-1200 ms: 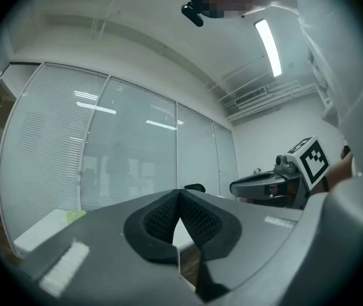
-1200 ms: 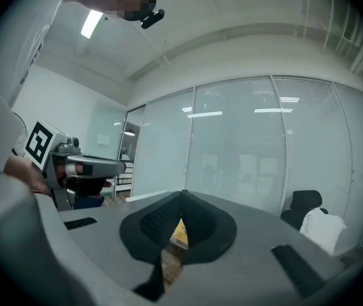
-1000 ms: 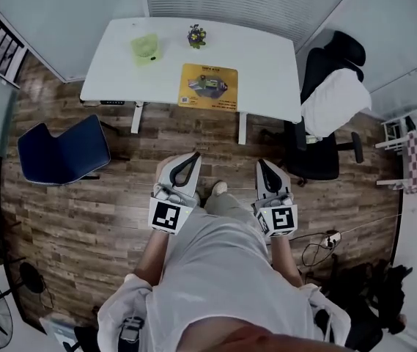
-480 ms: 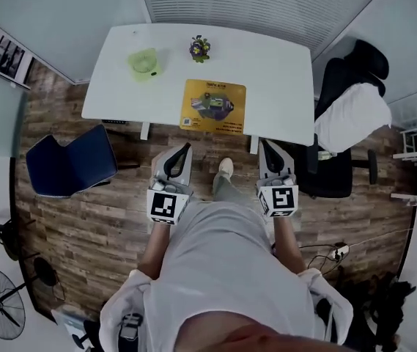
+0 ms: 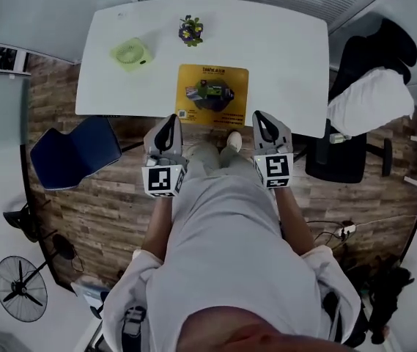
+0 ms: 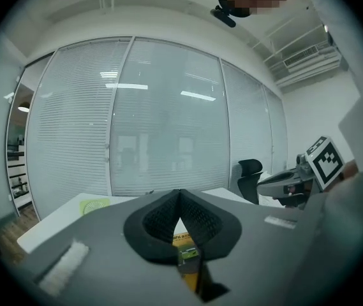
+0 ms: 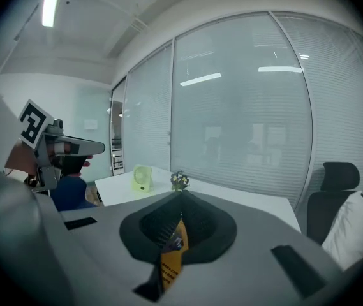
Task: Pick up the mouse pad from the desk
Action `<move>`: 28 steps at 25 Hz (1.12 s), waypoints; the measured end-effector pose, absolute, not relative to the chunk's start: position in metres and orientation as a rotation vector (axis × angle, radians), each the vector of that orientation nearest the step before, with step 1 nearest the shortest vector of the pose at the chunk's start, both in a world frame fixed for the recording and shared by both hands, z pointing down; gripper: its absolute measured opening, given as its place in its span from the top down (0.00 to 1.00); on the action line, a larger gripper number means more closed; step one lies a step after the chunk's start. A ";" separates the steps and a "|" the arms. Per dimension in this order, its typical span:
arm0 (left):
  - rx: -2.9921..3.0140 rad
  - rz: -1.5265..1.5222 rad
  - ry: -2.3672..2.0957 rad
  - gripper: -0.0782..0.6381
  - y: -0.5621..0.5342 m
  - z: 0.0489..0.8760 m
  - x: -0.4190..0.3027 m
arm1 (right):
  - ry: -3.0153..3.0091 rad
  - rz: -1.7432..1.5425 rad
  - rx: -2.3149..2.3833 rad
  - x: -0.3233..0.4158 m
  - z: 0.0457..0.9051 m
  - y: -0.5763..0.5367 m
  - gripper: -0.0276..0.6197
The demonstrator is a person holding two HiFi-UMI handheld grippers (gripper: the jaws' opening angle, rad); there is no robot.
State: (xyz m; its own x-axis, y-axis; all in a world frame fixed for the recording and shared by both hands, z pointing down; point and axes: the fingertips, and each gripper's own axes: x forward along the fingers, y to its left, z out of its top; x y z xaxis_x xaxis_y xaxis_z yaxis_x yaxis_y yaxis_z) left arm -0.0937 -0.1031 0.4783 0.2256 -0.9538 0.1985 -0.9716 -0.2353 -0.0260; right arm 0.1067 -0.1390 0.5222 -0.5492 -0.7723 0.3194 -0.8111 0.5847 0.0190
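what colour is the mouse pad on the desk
Yellow, with a dark printed picture in the middle; the mouse pad shows best in the head view.

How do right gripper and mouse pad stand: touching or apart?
Apart. Right gripper view: the right gripper, shut, hangs in air; the mouse pad lies on the desk beyond.

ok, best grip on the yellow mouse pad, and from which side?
Probably its near edge. The mouse pad lies flat and thin on the desk, that edge close to the desk's front, so come in low from the person's side and pinch top and bottom. The left gripper and right gripper are shut; open one first.
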 end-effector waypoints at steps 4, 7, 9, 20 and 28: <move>2.302 0.357 -1.903 0.90 -0.123 0.509 -0.107 | -2.446 0.355 1.334 0.113 0.559 -0.152 0.95; 2.265 0.430 -1.895 0.90 -0.140 0.534 -0.118 | -2.384 0.418 1.339 0.116 0.583 -0.164 0.95; 2.246 0.472 -1.861 0.90 -0.150 0.552 -0.127 | -2.348 0.463 1.357 0.114 0.597 -0.170 0.95; 2.005 0.592 -1.565 0.79 -0.187 0.686 -0.168 | -2.119 0.695 1.461 0.098 0.673 -0.200 0.82; 1.940 0.625 -1.422 0.50 -0.195 0.721 -0.171 | -2.003 0.795 1.440 0.086 0.711 -0.195 0.59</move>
